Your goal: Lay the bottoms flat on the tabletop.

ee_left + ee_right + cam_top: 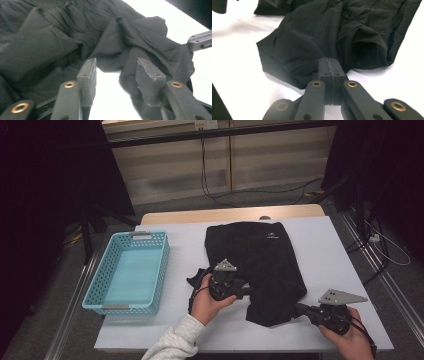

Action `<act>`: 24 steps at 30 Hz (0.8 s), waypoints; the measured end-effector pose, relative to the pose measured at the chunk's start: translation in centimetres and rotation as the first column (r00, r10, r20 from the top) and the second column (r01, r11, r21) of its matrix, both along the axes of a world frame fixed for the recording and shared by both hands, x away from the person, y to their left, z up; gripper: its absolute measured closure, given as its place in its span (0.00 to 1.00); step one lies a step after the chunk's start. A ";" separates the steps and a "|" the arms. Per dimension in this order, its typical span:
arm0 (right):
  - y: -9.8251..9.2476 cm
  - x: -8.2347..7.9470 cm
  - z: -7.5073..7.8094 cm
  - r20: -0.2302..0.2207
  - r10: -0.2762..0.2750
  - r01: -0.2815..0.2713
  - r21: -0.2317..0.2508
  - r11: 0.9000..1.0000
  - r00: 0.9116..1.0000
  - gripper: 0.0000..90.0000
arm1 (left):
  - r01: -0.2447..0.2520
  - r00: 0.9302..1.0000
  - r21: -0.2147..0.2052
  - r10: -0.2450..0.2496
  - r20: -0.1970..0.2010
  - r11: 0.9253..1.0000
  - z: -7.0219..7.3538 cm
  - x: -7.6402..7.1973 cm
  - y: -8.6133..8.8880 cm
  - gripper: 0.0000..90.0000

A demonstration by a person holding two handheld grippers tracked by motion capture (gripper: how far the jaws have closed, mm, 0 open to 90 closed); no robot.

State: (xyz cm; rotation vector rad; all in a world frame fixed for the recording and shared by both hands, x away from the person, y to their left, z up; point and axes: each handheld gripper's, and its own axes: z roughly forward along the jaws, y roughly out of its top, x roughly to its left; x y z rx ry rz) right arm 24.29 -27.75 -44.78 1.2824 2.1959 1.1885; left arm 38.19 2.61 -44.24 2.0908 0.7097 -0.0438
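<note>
High view: black garment (260, 265) spread mid-desk (330, 255), right of the blue basket (131, 270); left claw (245, 289) at its near-left edge, right claw (299, 308) at the near-right corner.

Left gripper view: jaws apart, cloth draped beside one pad (149, 80), not pinched. Best re-gripped on one clean edge.

Right gripper view: jaws together, clamped on the hem. Best kept low, pulling gently to flatten.

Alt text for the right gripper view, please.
The right gripper, jaws pressed together, pinches the near edge of a crumpled black garment lying on a white table. The fabric bunches in folds beyond the jaws.
</note>
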 end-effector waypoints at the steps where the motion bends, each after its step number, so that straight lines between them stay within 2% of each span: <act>1: -0.1 -0.1 0.1 0.002 -0.002 0.002 0.000 1.000 1.000 1.00 | -0.004 1.000 0.000 0.004 0.009 1.000 0.0 0.1 0.1 0.54; 5: -0.4 -1.0 0.4 0.005 -0.007 0.007 0.004 1.000 1.000 1.00 | -0.017 0.999 0.010 0.016 0.041 1.000 0.1 0.3 0.6 0.49; 7: -0.6 -1.5 0.6 0.014 -0.011 0.011 0.001 1.000 1.000 1.00 | -0.032 0.999 0.007 0.031 0.039 0.999 0.1 0.4 0.8 0.48; 11: -1.0 -2.0 0.7 0.017 -0.020 0.020 0.008 1.000 1.000 1.00 | -0.059 0.996 0.012 0.058 0.063 0.998 0.1 0.7 1.3 0.48; 13: -1.1 -2.1 0.8 0.015 -0.020 0.020 0.009 1.000 1.000 1.00 | -0.063 0.997 0.009 0.062 0.055 0.998 0.0 0.9 1.4 0.48; 19: -1.2 -2.4 0.8 0.017 -0.020 0.020 -0.007 1.000 1.000 1.00 | -0.062 0.996 0.012 0.061 0.072 0.998 0.3 1.0 1.4 0.47; 24: -1.8 -3.6 1.1 0.018 -0.034 0.034 -0.003 0.999 0.999 1.00 | -0.055 0.996 0.014 0.054 0.068 0.998 0.3 0.9 1.3 0.46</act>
